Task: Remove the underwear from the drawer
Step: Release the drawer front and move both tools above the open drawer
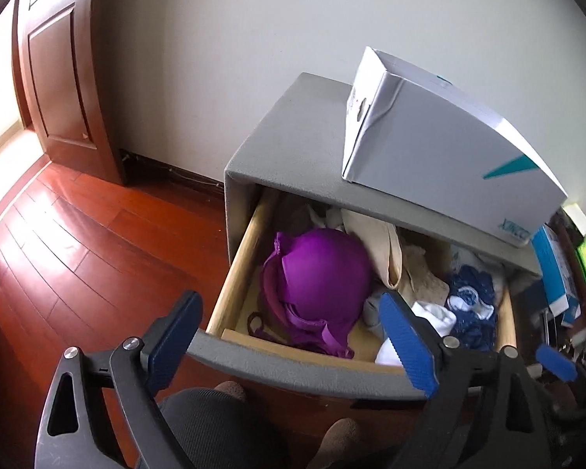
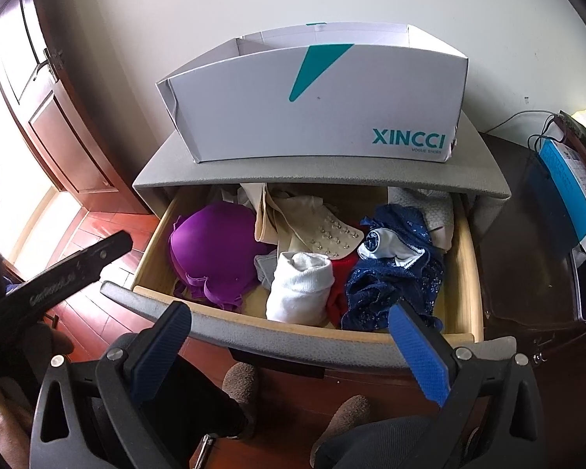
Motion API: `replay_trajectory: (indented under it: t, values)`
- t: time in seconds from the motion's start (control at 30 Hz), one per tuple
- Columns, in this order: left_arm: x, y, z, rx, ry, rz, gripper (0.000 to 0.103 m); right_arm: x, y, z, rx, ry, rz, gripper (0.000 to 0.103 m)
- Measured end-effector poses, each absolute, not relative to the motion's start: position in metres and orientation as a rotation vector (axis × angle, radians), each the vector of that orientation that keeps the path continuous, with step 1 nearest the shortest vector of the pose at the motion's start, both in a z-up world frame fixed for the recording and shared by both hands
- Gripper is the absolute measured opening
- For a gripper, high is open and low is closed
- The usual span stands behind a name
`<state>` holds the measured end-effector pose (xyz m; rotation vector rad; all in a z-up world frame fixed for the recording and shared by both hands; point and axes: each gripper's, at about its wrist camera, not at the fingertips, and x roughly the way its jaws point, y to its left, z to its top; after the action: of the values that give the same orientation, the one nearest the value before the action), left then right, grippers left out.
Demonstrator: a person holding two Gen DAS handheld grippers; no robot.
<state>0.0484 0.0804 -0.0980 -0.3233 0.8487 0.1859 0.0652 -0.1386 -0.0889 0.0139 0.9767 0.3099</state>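
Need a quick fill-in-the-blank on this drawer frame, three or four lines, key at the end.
1. The drawer under the grey top is ____.
2. The bra at the drawer's left end is ____.
3. The XINCCI shoe box sits on the ____.
4. Left hand-held gripper and right hand-held gripper both hold ____.

Missing words: open; purple; nightstand; nothing
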Motion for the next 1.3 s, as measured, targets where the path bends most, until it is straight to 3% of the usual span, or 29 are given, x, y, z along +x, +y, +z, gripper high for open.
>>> replay_trajectory:
  t: [0.13, 0.23, 0.3, 0.37, 0.6, 0.7, 0.87, 1.03, 1.1, 1.23, 1.3]
  values:
    - [0.058, 0.074, -0.097, -0.341, 0.761, 0.164, 0.087, 0.064, -0.140, -0.090, 0.015, 0.978, 0.310, 0.103]
    - [0.057, 0.037, -0.093, -0.092, 0.603, 0.155, 0.086, 0.064, -0.142, -0.090, 0.019, 0.974, 0.306, 0.103]
    - [0.060, 0.020, -0.100, -0.033, 0.616, 0.063, 0.085, 0.065, -0.145, -0.091, 0.031, 0.974, 0.300, 0.103]
    - [0.063, 0.026, -0.107, -0.109, 0.654, 0.010, 0.076, 0.066, -0.147, -0.093, 0.036, 0.976, 0.292, 0.103]
    - [0.059, 0.018, -0.110, -0.054, 0.630, 0.036, 0.075, 0.065, -0.144, -0.100, 0.022, 0.975, 0.274, 0.103]
    - [0.050, 0.002, -0.113, 0.043, 0.596, 0.008, 0.067, 0.060, -0.143, -0.096, 0.014, 0.948, 0.275, 0.103]
    - [0.043, 0.009, -0.107, 0.065, 0.513, 0.021, 0.069, 0.060, -0.151, -0.094, 0.052, 0.933, 0.262, 0.103]
    - [0.055, 0.034, -0.111, 0.002, 0.554, 0.080, 0.069, 0.059, -0.152, -0.093, 0.051, 0.927, 0.256, 0.103]
    - [0.055, 0.035, -0.112, 0.000, 0.560, 0.093, 0.073, 0.058, -0.152, -0.093, 0.053, 0.930, 0.256, 0.103]
    - [0.052, 0.033, -0.110, -0.001, 0.532, 0.090, 0.094, 0.058, -0.152, -0.095, 0.056, 0.938, 0.255, 0.103]
    - [0.054, 0.038, -0.109, -0.085, 0.579, 0.063, 0.095, 0.058, -0.153, -0.094, 0.054, 0.937, 0.253, 0.103]
